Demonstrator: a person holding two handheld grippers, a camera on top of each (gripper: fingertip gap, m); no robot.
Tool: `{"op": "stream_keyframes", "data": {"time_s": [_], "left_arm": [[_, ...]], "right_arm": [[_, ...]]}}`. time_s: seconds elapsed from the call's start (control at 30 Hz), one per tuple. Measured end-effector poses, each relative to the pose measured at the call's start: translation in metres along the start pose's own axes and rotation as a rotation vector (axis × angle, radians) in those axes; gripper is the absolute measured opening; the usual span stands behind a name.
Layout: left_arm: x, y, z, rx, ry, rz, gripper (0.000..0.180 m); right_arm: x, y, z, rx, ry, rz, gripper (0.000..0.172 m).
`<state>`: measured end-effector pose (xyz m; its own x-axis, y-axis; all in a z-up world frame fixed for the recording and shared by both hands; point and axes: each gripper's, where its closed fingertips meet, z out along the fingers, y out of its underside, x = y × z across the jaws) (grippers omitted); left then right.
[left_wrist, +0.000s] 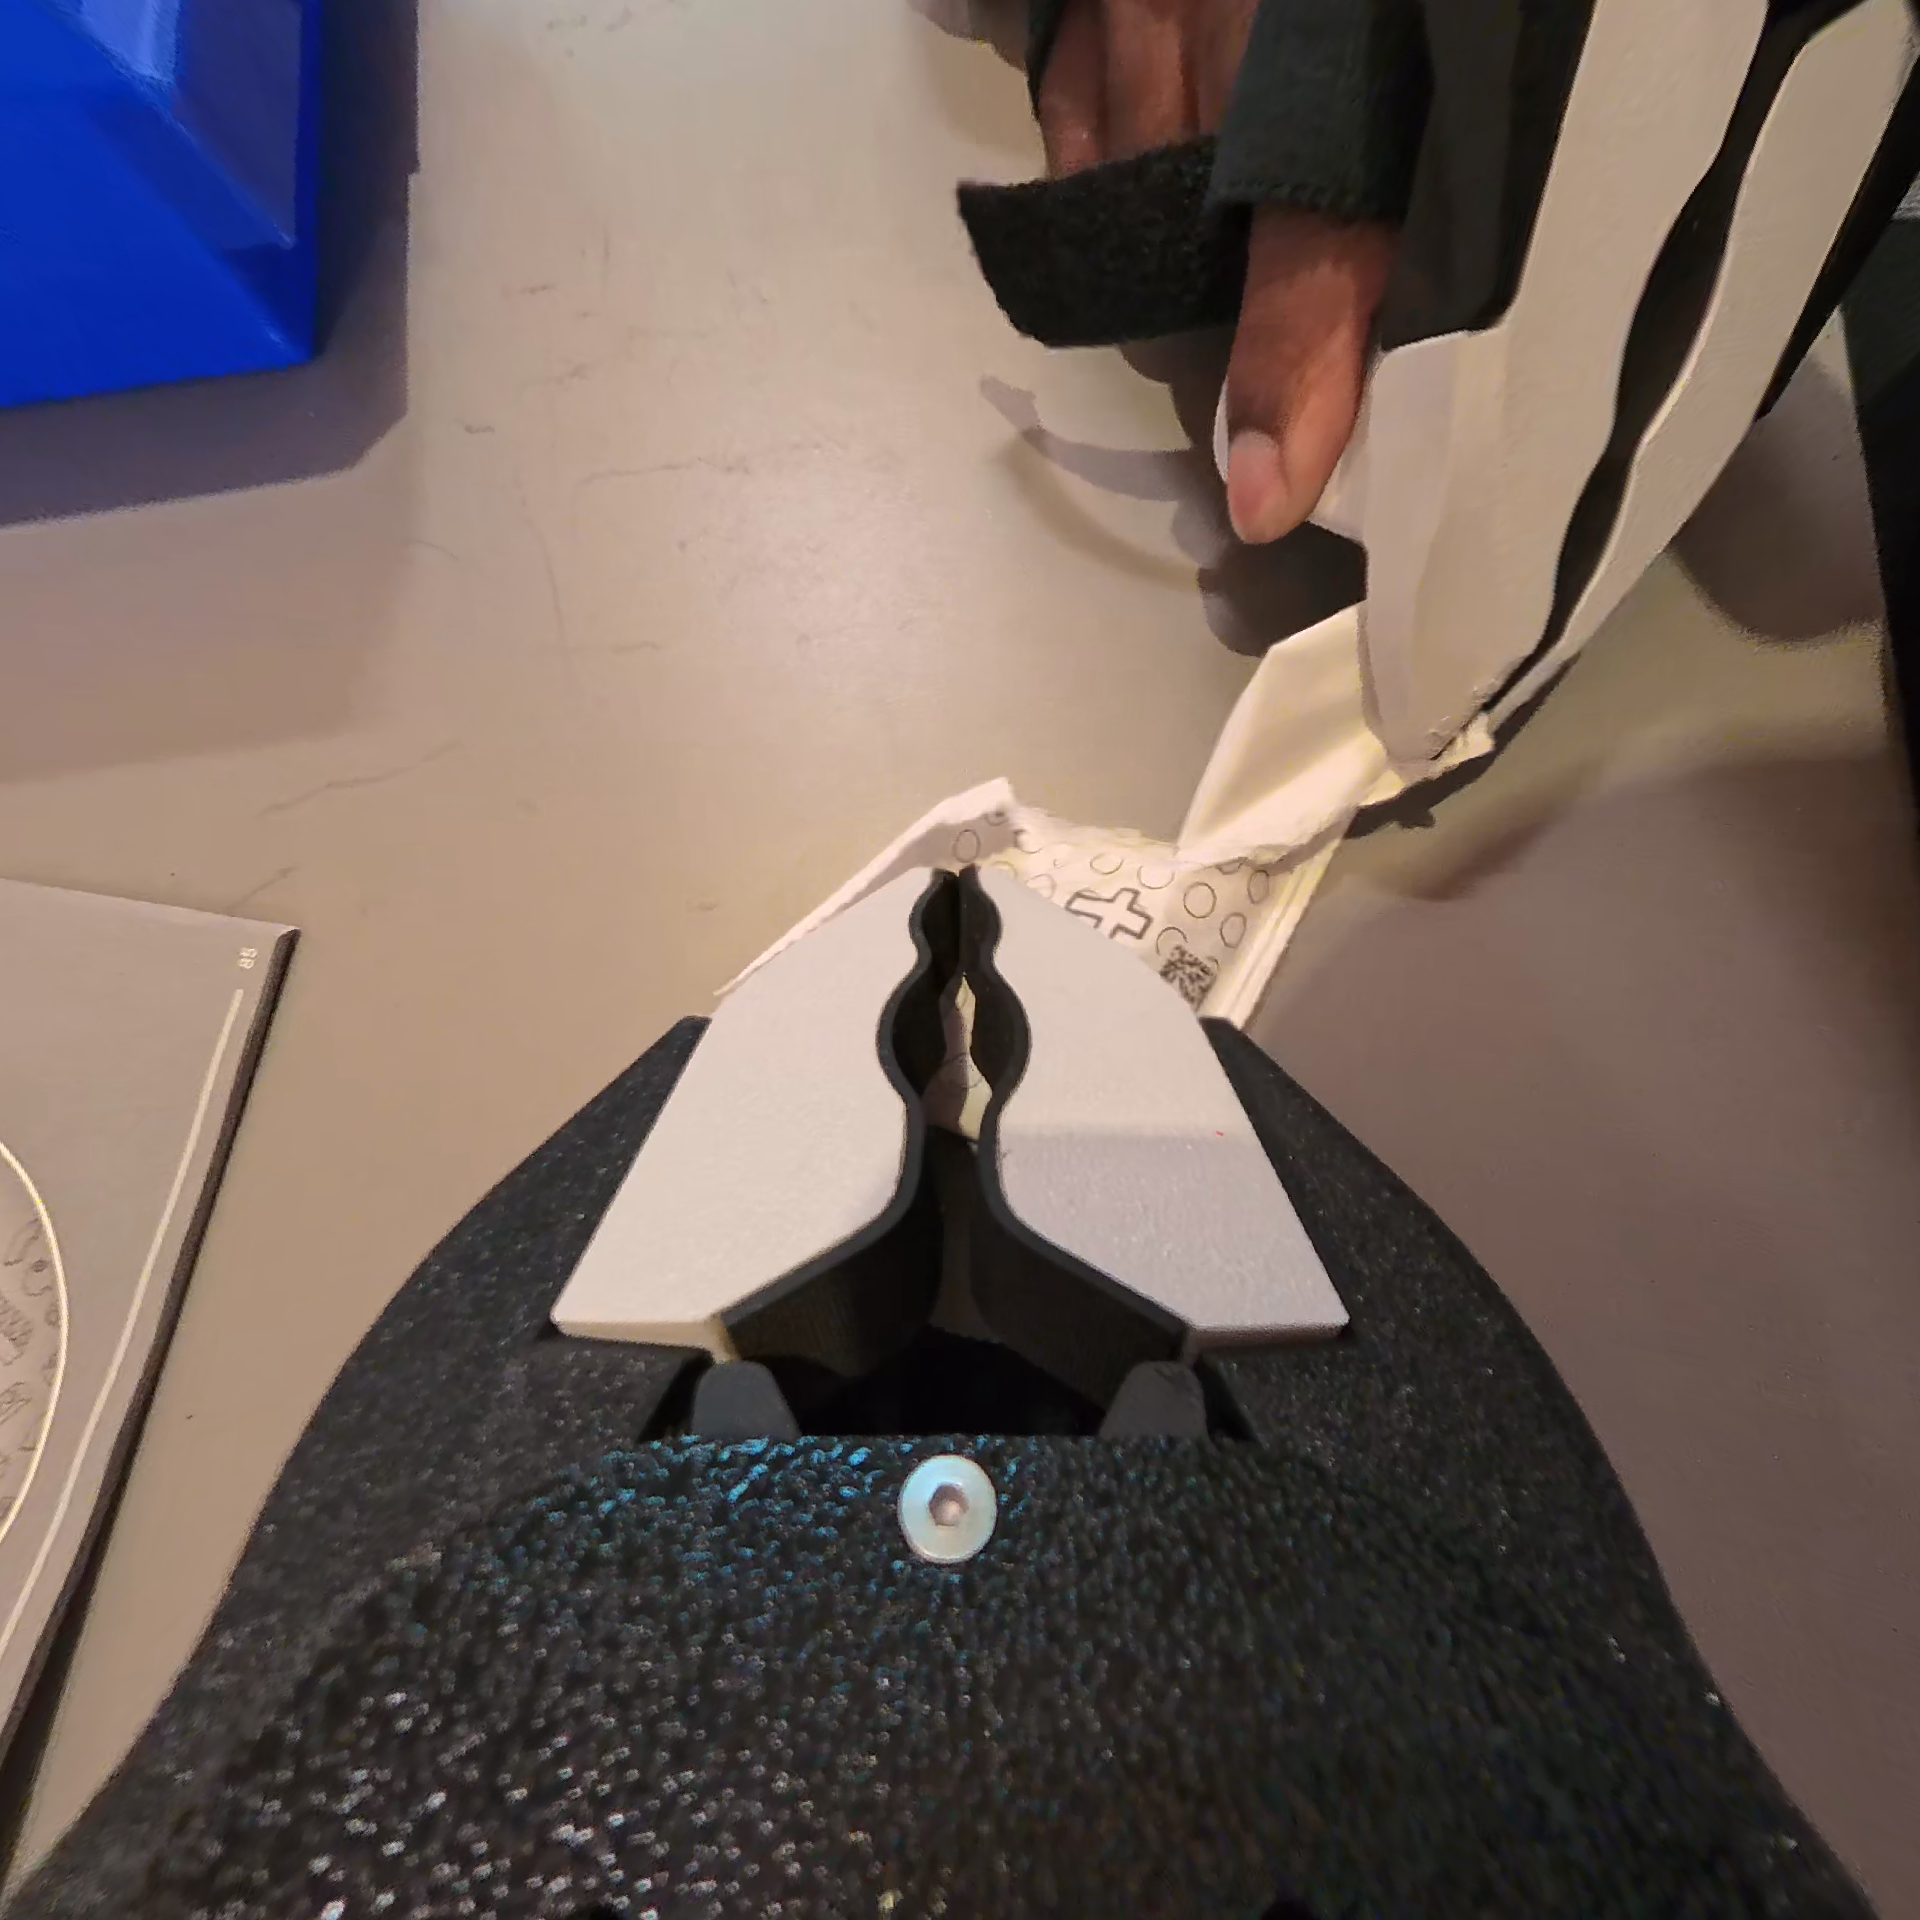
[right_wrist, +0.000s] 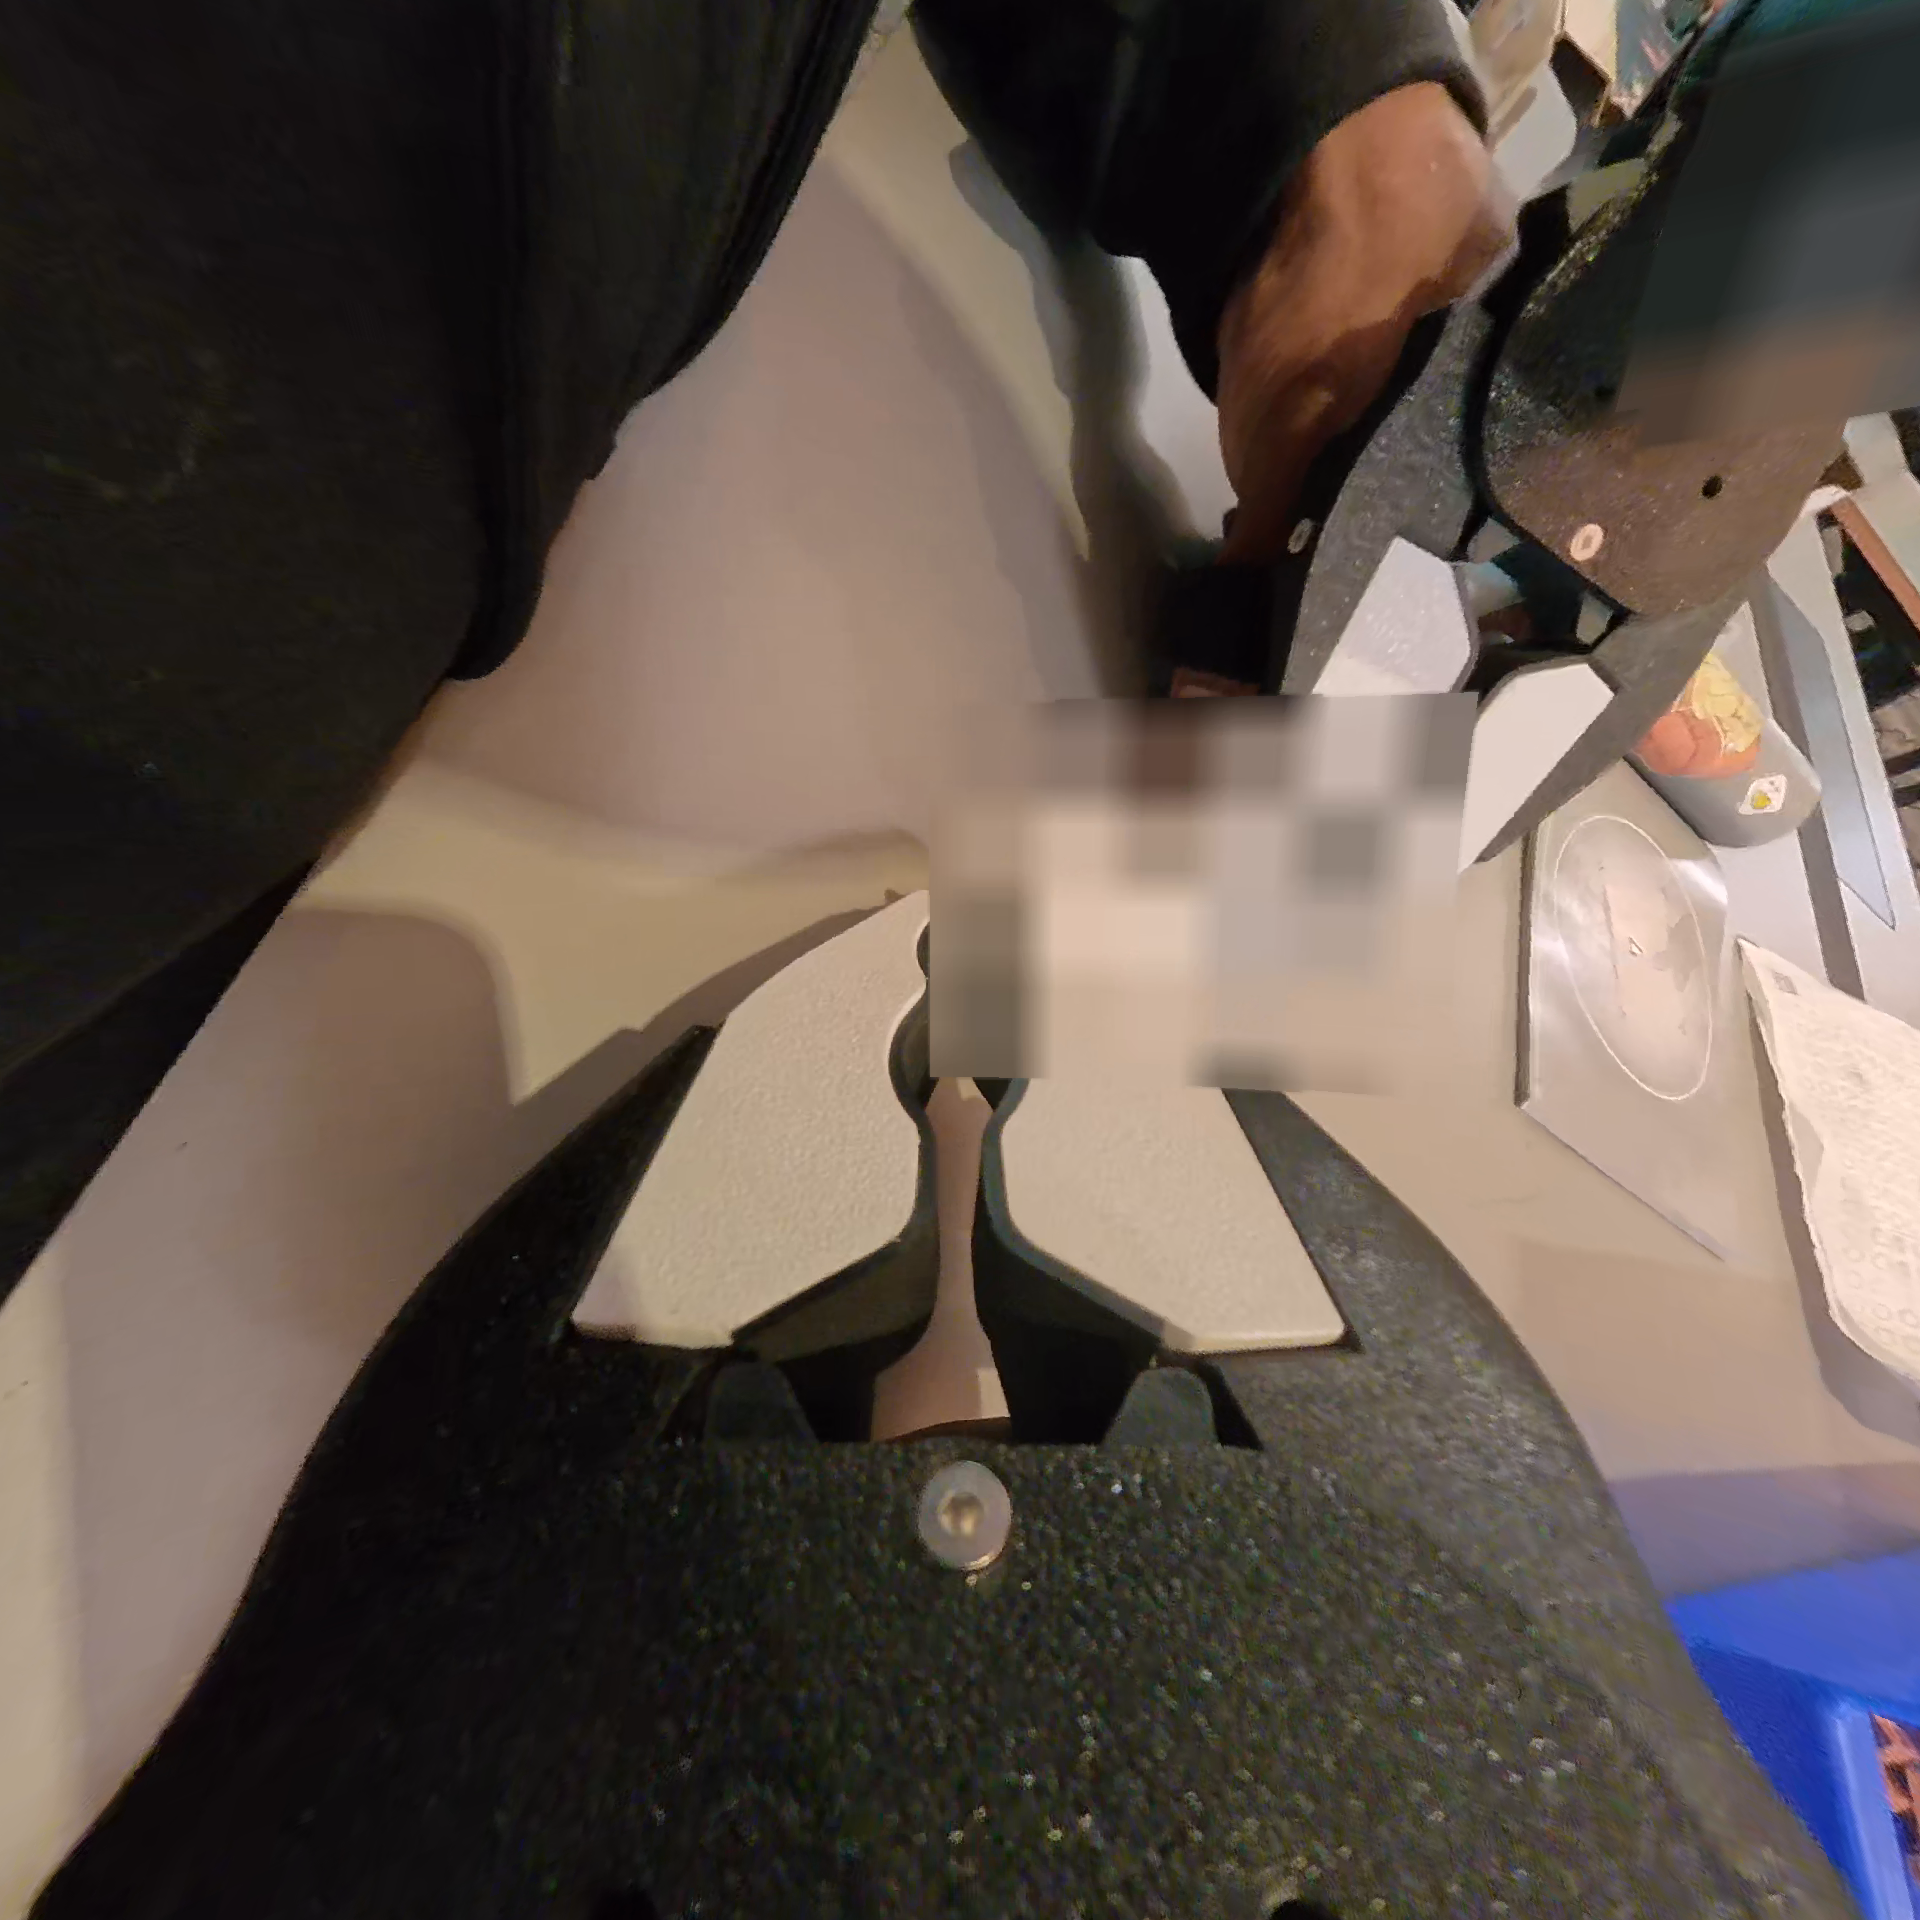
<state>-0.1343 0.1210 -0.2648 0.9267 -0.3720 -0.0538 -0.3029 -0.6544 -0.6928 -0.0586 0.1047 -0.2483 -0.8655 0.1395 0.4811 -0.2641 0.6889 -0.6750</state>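
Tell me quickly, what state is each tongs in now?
Left tongs: closed on a torn white paper bag.
Right tongs: closed on the same bag's other end.

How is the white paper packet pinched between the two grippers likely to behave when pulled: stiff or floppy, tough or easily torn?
The white paper packet is probably floppy: it creases and sags between the left gripper and the right gripper. It likely tears easily, since its top edge is already ragged. It looks thin and light for its size, so it should lift with little effort.
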Motion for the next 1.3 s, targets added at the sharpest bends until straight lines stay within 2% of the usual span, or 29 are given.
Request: {"op": "stream_keyframes", "data": {"time_s": [0.17,0.3,0.47,0.6,0.77,0.83,0.97,1.0,1.03,1.17,1.3], "left_arm": [[0.000,0.000,0.000,-0.003,-0.002,0.003,0.002],[-0.004,0.003,0.000,-0.028,-0.023,-0.008,0.002],[-0.005,0.002,-0.001,-0.020,-0.038,0.000,0.001],[-0.001,0.003,-0.005,0.012,0.060,-0.054,0.000],[-0.008,-0.011,-0.028,0.181,0.222,-0.217,0.000],[-0.019,-0.008,-0.031,0.186,0.237,-0.254,0.000],[-0.021,-0.008,-0.029,0.152,0.365,-0.302,0.001],[-0.024,-0.008,-0.025,0.131,0.379,-0.315,0.033],[-0.026,-0.008,-0.022,0.110,0.401,-0.316,0.040],[-0.036,-0.018,-0.007,0.061,0.468,-0.279,0.046],[-0.031,-0.019,0.002,-0.042,0.557,-0.174,0.043]], "right_arm": [[-0.002,-0.001,0.000,0.005,-0.010,-0.008,0.000],[-0.020,-0.008,-0.006,0.059,-0.114,-0.050,0.000],[-0.016,-0.009,-0.005,0.064,-0.069,-0.054,0.000],[-0.012,-0.009,-0.005,0.061,-0.036,-0.085,0.000],[-0.005,-0.011,-0.007,0.066,0.017,-0.137,0.000],[-0.005,-0.010,-0.006,0.055,0.021,-0.167,0.000],[-0.005,-0.009,-0.003,0.042,0.030,-0.213,0.000],[-0.004,-0.009,-0.002,0.039,0.037,-0.226,0.000],[-0.004,-0.008,-0.001,0.034,0.041,-0.238,0.000],[-0.003,-0.008,0.000,0.031,0.054,-0.270,0.000],[-0.002,-0.006,0.001,0.019,0.070,-0.293,0.000]]}}
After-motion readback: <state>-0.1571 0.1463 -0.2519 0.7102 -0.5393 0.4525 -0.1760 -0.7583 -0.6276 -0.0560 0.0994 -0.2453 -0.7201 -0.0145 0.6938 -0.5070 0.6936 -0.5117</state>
